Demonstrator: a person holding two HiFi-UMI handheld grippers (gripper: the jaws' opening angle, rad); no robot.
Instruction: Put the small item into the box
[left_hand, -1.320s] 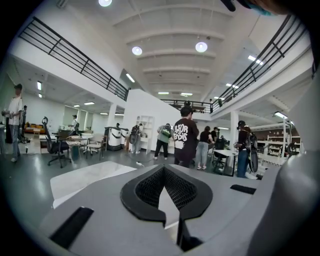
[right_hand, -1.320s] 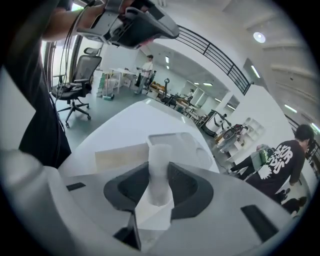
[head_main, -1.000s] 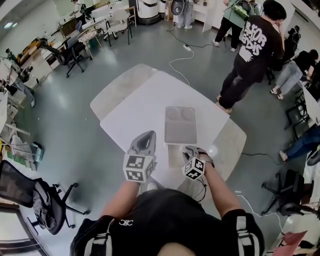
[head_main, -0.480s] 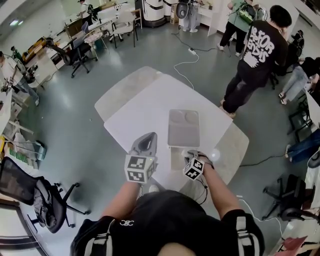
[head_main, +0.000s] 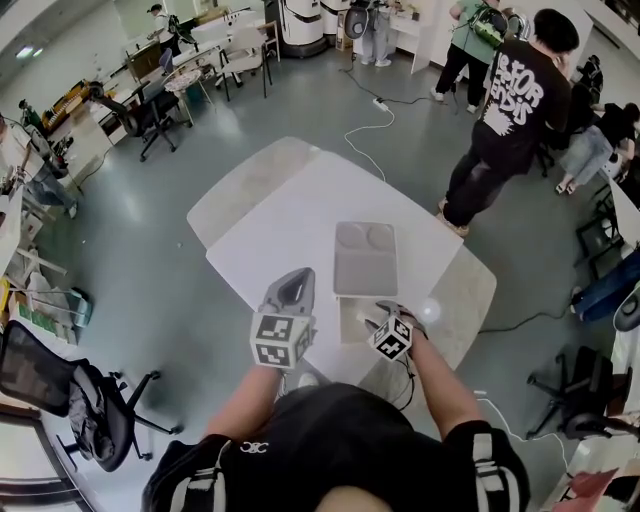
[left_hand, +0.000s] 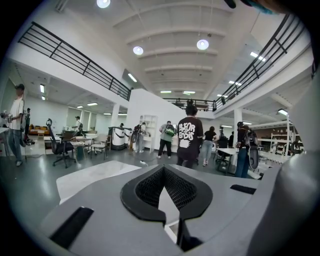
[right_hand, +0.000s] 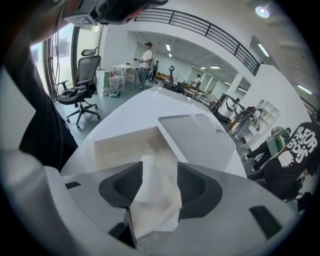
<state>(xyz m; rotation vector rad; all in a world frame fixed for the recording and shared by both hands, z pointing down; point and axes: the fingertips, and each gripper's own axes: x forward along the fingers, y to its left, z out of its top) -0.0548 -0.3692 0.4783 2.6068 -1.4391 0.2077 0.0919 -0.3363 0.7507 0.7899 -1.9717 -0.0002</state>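
Your right gripper (right_hand: 159, 182), clamped a second ago, is opening its jaws above the box (right_hand: 116, 144), with the small item (right_hand: 145, 194) between them, no longer pinched. Your left gripper (left_hand: 165, 189) stays closed and empty.

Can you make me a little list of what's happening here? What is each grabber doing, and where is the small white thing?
Table: white, holds the box
Box: open
Lid: lies flat next to the box
Small item: white, between the right gripper's jaws, over the box
Right gripper: jaws opening around the item
Left gripper: jaws together, nothing in them
Item inside the box: cannot tell yet
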